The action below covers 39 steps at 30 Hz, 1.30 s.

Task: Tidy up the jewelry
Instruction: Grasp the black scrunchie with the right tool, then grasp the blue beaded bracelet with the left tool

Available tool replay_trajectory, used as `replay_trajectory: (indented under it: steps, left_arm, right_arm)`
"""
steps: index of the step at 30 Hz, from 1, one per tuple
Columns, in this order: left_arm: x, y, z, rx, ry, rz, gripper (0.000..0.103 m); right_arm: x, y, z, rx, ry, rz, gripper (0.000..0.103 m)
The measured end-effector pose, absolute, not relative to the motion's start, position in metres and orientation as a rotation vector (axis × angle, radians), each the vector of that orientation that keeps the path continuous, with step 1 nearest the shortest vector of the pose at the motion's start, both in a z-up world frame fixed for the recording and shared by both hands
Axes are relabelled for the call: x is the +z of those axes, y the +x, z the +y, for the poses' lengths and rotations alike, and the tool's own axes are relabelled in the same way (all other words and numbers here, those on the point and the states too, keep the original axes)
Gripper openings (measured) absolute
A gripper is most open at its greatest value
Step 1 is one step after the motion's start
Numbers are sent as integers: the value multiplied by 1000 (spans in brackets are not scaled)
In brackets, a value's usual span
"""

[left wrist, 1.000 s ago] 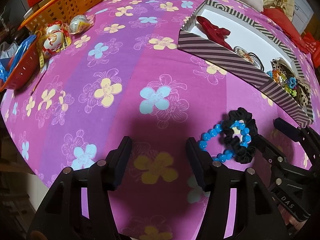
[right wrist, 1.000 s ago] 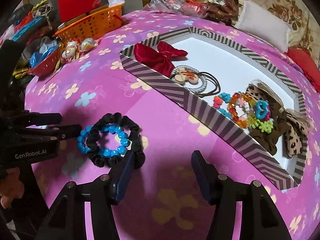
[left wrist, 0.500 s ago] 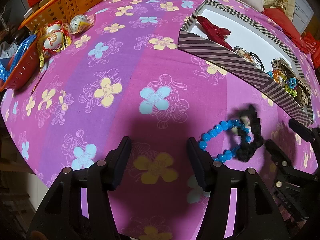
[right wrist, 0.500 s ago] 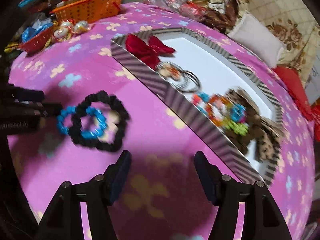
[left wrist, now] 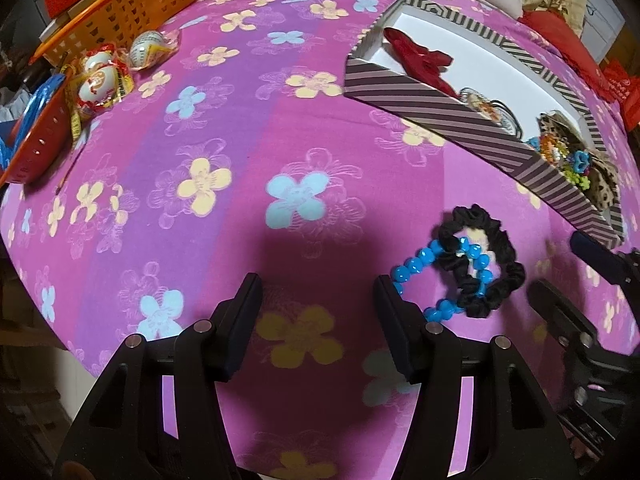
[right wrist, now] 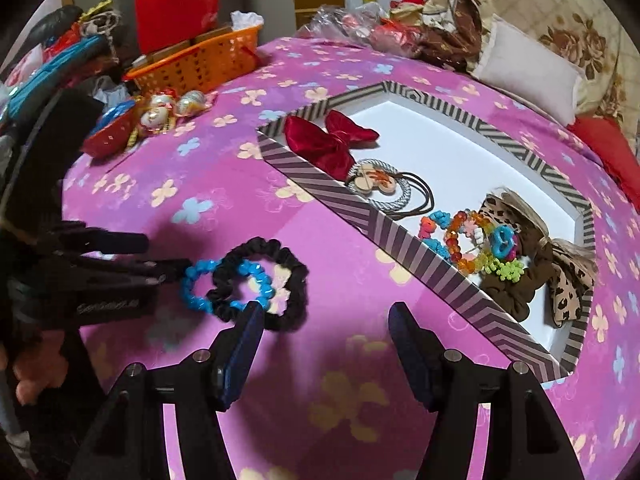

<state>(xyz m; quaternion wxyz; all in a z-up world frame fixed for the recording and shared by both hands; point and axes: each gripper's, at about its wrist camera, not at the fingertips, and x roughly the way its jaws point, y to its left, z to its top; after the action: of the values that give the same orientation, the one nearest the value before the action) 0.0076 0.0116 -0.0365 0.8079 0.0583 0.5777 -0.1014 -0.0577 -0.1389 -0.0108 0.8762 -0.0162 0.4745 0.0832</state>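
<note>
A black scrunchie lies on the pink flowered cloth, tangled with a blue bead bracelet. My left gripper is open over bare cloth, and its right finger sits against the bracelet's left end. My right gripper is open too, with only cloth between its jaws; its left fingertip is at the scrunchie's near edge. A striped box holds a red bow, hair ties, a coloured bead bracelet and a leopard-print bow.
An orange basket, a red bowl and wrapped eggs stand at the far left edge. A white pillow lies behind the box. The table drops off at the left.
The scrunchie and bracelet were dragged and pulled out of shape, and the bracelet now trails left. The right gripper swung away, came back and stands a little wider. The left gripper kept still.
</note>
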Motion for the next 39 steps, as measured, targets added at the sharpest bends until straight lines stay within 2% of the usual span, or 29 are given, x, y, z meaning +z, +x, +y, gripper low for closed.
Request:
replay_trajectory:
  steps: [11, 13, 15, 17, 20, 29, 30, 31, 32, 35, 39]
  left_arm:
    - [-35, -4, -5, -264, 251, 1172, 57]
    - [-33, -5, -6, -283, 256, 1175, 49]
    - [-31, -6, -6, -306, 267, 1180, 34]
    - [-31, -8, -5, -311, 272, 1182, 30]
    - [-31, -9, -2, -306, 266, 1184, 29]
    - [-31, -7, 4, -311, 224, 1200, 29]
    - [-31, -6, 5, -313, 217, 1202, 29]
    - [-31, -6, 6, -314, 214, 1203, 29]
    - [-31, -6, 5, -313, 216, 1201, 29]
    - [-31, -4, 5, -305, 212, 1197, 29]
    - [-28, -3, 5, -314, 193, 1179, 29]
  right_arm:
    - [-10, -56, -157, 205, 20, 983, 63]
    - [-12, -52, -153, 226, 20, 982, 63]
    - [-14, -46, -149, 253, 25, 988, 62]
    - [-14, -41, -145, 274, 21, 985, 61]
    - [-15, -32, -138, 289, -2, 983, 57]
    - [-28, -15, -128, 310, -47, 998, 38]
    - [-28, -15, -130, 296, -50, 997, 35]
    - [-28, -16, -131, 278, -54, 1000, 22]
    - [-31, -16, -134, 253, -65, 1013, 15]
    - [-29, -23, -149, 249, -8, 1014, 10]
    - [-28, -43, -163, 204, -21, 1008, 9]
